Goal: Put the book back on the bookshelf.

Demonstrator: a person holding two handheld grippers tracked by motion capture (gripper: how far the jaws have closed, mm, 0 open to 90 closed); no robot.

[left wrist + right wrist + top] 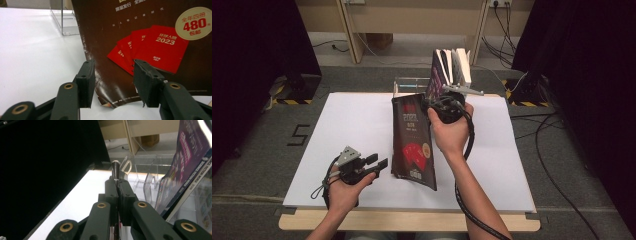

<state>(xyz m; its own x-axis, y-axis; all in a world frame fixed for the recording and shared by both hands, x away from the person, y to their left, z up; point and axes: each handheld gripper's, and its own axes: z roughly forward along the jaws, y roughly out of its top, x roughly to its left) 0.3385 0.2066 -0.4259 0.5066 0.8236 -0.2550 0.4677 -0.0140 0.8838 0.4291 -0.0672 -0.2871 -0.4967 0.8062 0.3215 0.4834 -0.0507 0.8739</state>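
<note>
right hand-held gripper (430,103) pinches brown magazine (413,142) top edge, lifting it toward acrylic rack (409,86) | left hand-held gripper (378,163) jaws apart, beside magazine's bottom corner

Left tongs (379,164) gape empty and level; right tongs (430,104) are clamped tight, raised.

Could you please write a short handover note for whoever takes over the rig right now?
Right gripper: shut on the top edge of the dark brown magazine with red booklets printed on it, which hangs tilted above the white board.
Left gripper: open, beside the magazine's lower corner, not gripping.
Clear acrylic rack at the board's far edge holds several upright magazines.
Done: magazine lifted.
Left: probably slot it into the rack.
</note>
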